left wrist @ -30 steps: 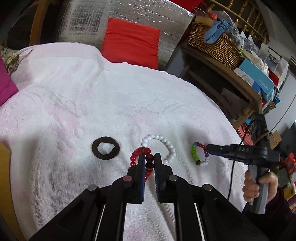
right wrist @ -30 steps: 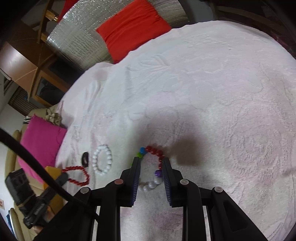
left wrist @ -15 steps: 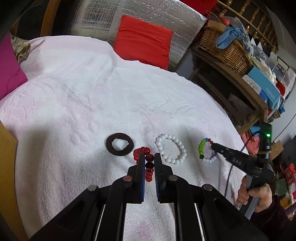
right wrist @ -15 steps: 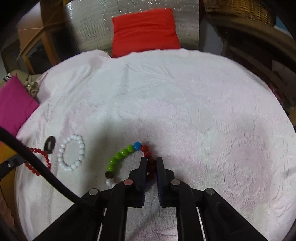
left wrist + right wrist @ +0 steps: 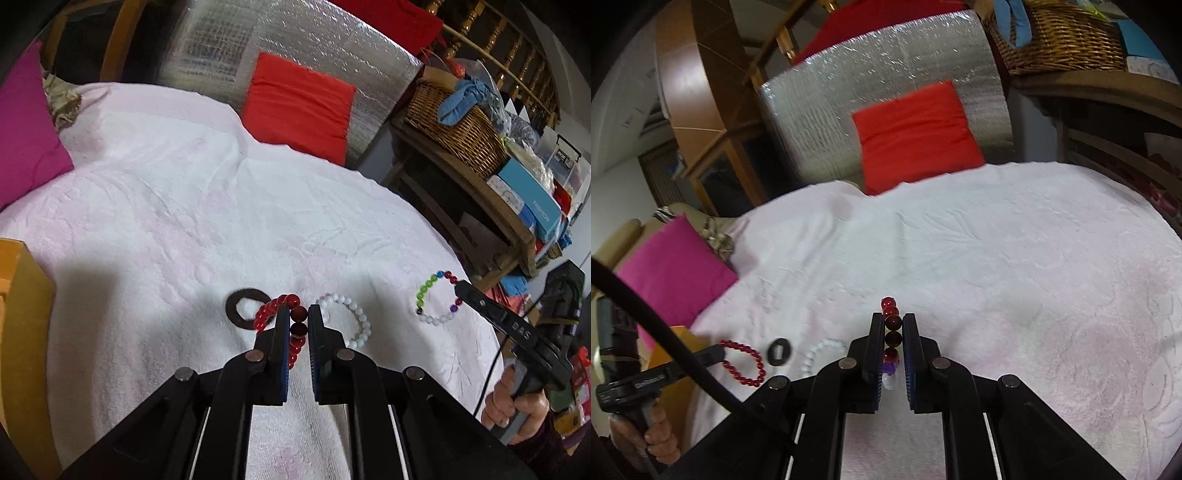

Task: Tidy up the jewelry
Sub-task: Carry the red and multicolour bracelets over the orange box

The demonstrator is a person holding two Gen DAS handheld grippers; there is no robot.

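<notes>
— What worried you at that point?

— Starting on my left: my left gripper [image 5: 298, 321] had its jaws pinched on the red bracelet [image 5: 284, 325], a few beads caught between the fingers, the rest of the loop dangling just above the cloth [image 5: 184, 221]. I judged a thin hold on round beads could slip, or the elastic could snag.

— What was close to it?

— The dark ring [image 5: 244, 307] lay just beside the hanging loop on the left, and the white bracelet [image 5: 349, 319] just beside on the right. A low swing could have dragged either one.

— And the right side?

— My right gripper [image 5: 891, 332] was clamped on the dark red beads of the multicoloured bracelet [image 5: 437, 297], held up off the cloth, well apart from the others. Same risk: beads rolling out of the pinch.

— Anything blocking you?

— The pink cushion [image 5: 26, 133] far left, the red cushion [image 5: 299, 107] at the back, the basket [image 5: 458, 129] off to the right. None sat between the grippers.
</notes>
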